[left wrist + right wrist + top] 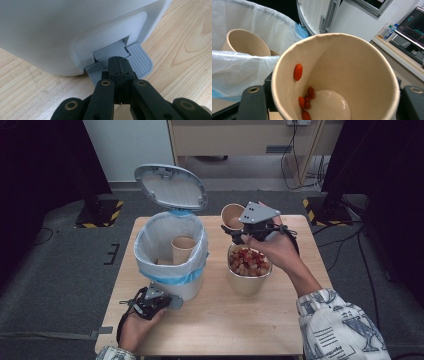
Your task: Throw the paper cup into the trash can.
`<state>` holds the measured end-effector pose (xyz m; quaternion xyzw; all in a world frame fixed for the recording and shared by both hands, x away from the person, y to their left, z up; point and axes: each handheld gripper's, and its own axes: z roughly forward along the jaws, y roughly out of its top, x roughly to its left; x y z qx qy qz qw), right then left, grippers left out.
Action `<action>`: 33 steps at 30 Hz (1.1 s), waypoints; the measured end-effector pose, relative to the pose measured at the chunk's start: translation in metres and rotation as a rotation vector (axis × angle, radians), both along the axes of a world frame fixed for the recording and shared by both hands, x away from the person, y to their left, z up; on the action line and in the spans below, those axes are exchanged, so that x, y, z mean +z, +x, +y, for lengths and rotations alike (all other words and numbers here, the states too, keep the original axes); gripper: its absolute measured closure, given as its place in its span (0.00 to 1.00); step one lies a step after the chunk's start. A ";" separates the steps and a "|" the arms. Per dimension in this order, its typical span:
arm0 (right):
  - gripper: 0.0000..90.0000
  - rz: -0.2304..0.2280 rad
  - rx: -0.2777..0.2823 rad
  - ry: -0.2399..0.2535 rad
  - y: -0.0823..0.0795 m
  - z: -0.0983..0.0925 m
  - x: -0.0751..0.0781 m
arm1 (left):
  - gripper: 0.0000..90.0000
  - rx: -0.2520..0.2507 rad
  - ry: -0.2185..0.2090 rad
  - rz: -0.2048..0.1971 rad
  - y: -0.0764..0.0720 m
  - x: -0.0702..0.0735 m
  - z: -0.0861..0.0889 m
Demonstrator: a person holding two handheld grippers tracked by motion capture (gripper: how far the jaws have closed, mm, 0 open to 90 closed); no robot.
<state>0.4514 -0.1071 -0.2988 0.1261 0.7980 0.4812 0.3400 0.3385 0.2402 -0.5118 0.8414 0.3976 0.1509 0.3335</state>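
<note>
Tan paper cup [337, 75] — red berries [305, 101] inside (few), white-glazed bottom

Soft, even overhead light, dim dark edges.
High view slightly blurry; faint glare beyond the fingers inside the cup [332, 102].

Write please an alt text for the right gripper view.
A paper cup held in the right gripper has a few red berries stuck inside. Behind it stands an open bin lined with a bag, another paper cup inside.
</note>
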 end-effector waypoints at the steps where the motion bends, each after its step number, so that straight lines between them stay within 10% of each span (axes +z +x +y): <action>1: 0.31 0.004 0.002 0.004 0.000 0.001 0.000 | 1.00 0.000 0.000 0.000 0.000 0.000 0.000; 33: 0.31 0.094 0.067 0.093 0.004 0.032 0.017 | 1.00 0.000 -0.002 0.001 0.000 0.000 0.000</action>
